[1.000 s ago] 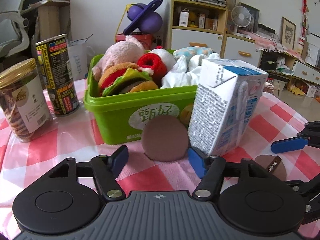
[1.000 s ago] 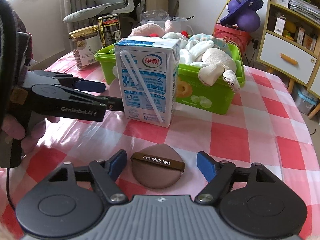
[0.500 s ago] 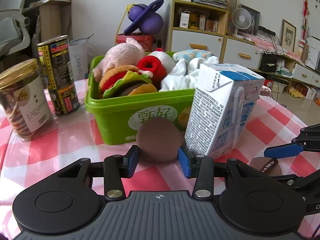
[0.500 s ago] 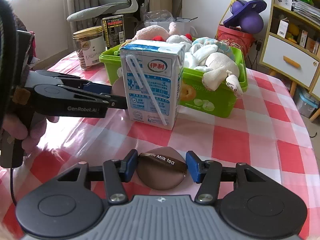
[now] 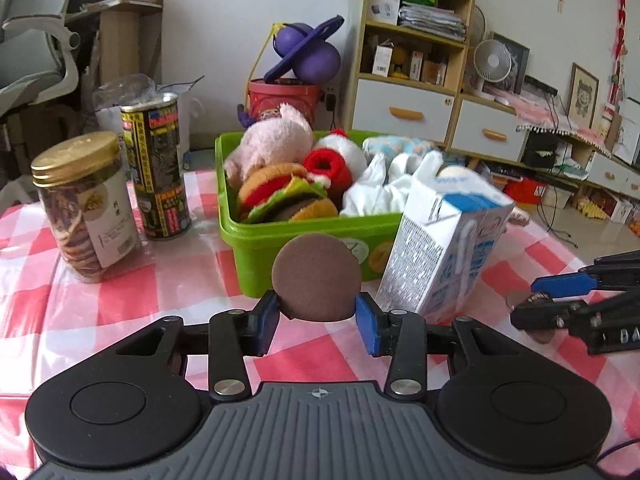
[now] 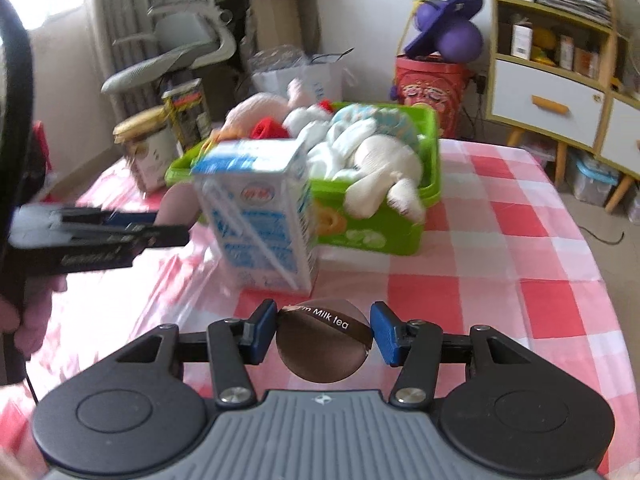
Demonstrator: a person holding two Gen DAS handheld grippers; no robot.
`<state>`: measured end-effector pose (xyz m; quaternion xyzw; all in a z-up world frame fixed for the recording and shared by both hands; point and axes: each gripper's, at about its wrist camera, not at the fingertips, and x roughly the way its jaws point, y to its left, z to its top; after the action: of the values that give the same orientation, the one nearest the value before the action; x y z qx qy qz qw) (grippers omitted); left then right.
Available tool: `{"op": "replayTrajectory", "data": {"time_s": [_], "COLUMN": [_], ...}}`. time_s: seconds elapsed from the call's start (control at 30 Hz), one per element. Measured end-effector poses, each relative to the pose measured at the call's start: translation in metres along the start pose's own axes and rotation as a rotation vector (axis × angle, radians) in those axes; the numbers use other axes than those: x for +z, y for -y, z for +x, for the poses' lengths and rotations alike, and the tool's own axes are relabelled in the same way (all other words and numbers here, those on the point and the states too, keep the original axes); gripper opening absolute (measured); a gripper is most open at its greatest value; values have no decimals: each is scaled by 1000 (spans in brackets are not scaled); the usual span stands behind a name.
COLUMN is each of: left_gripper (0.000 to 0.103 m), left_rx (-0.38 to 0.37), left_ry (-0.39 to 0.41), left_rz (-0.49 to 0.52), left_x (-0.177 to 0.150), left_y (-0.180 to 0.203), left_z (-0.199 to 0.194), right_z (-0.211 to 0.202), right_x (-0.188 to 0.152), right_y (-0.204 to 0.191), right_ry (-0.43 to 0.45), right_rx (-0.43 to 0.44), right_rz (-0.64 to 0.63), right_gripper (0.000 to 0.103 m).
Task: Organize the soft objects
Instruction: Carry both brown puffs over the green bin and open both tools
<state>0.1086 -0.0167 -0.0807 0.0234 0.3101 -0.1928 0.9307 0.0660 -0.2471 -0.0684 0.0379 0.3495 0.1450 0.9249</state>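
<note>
Gripping a plain brown puff [image 5: 316, 278] by its edges, the left gripper [image 5: 317, 316] sits low in the centre of the left wrist view, its jaws closed partway so that both blue pads touch the disc's lower rim. The puff stands upright, raised in front of the green bin [image 5: 256, 240], which fills the middle of the frame. In the bin lie a burger plush [image 5: 286, 196], a pink plush [image 5: 276, 144], a red and white plush [image 5: 334, 160] and white cloths [image 5: 380, 188]. A milk carton [image 5: 440, 252] stands on the counter [image 5: 100, 296] just right of the puff, tilted and blurred. A cookie jar [image 5: 84, 208] and a tin can [image 5: 158, 168] stand at the left of the frame, close together and apart from the bin.

In the right wrist view, the right gripper [image 6: 324, 332] holds a second brown puff [image 6: 324, 348], this one with a dark band reading "Milk tea". Its jaws are likewise closed partway, both pads against the disc's upper sides. This puff appears low in the centre of the frame, below the carton [image 6: 264, 220], with the bin [image 6: 376, 232] behind. The view is motion-blurred, so I cannot tell whether this puff touches the checked counter [image 6: 520, 260]. The left gripper [image 6: 120, 228] shows at the left edge of this view, with the first puff [image 6: 180, 208] in pale blur at its tip.
</note>
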Motion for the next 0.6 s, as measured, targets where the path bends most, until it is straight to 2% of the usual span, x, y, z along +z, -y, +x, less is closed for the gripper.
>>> {"op": "replayTrajectory", "data": {"time_s": [0.33,0.6], "left_gripper": [43,43], "left_rx": [-33,-70], "left_ry": [41,54], "left_rz": [-18,-20], "left_x": [21,50], "left_y": [2,-1], "left_z": [-13,1], "right_z": [-25,-24], "right_x": [23,69], "right_y": [27,50], "right_ry": [108,185], "right_rx": [8,107], "right_rz": [157,288], "right_gripper": [24,24]}}
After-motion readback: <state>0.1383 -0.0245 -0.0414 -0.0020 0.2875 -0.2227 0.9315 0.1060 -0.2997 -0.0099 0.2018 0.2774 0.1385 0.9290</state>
